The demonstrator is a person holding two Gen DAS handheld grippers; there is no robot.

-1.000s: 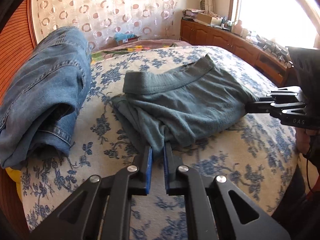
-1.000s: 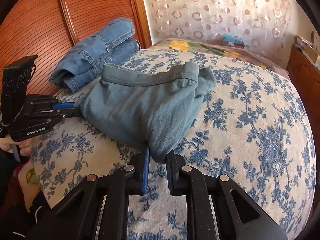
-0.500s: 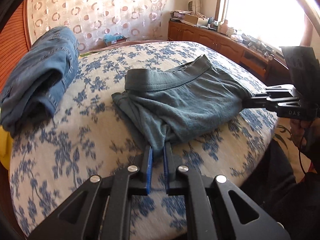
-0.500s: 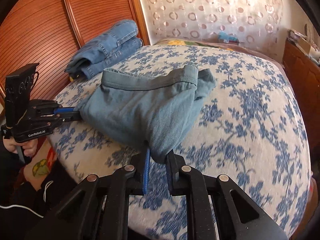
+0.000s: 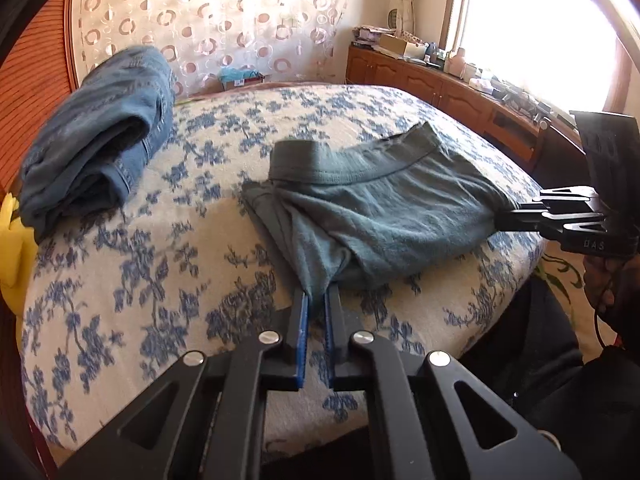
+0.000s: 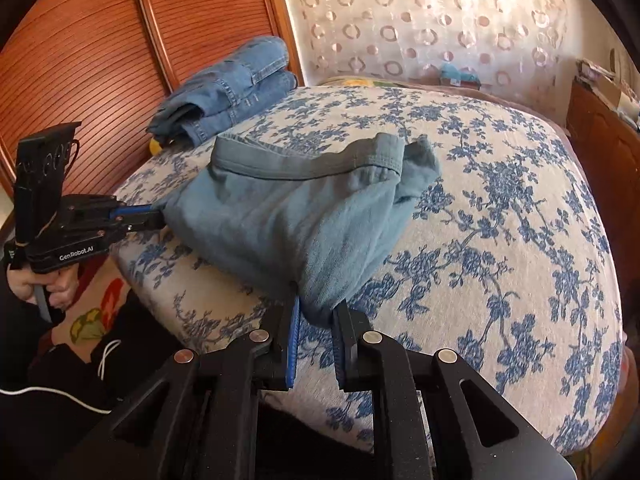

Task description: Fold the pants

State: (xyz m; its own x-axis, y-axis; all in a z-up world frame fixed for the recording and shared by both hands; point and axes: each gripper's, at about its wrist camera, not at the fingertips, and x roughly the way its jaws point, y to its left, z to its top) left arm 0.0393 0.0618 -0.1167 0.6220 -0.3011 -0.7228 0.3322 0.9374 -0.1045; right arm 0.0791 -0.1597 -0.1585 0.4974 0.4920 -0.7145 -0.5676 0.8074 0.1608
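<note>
Grey-green pants (image 5: pixel 384 208) (image 6: pixel 288 216) lie folded on the flowered bed near its front edge, waistband toward the far side. My left gripper (image 5: pixel 316 300) is shut on one near corner of the fabric. The right gripper (image 6: pixel 316 312) is shut on the other near corner, a thicker bunch of cloth between its blue pads. Each gripper shows in the other's view: the right one (image 5: pixel 504 216) at the pants' right end, the left one (image 6: pixel 156 216) at their left end. The cloth is stretched between them.
Folded blue jeans (image 5: pixel 92 152) (image 6: pixel 228 96) lie at the bed's far left beside a wooden slatted headboard (image 6: pixel 100 60). A wooden cabinet (image 5: pixel 460 100) with clutter runs under the window on the right. A patterned curtain (image 6: pixel 420 20) hangs behind. A floor rug (image 6: pixel 96 312) lies below the bed edge.
Both grippers have drawn the pants across the bed toward its front edge, away from the jeans. The grip on both corners is unchanged.
</note>
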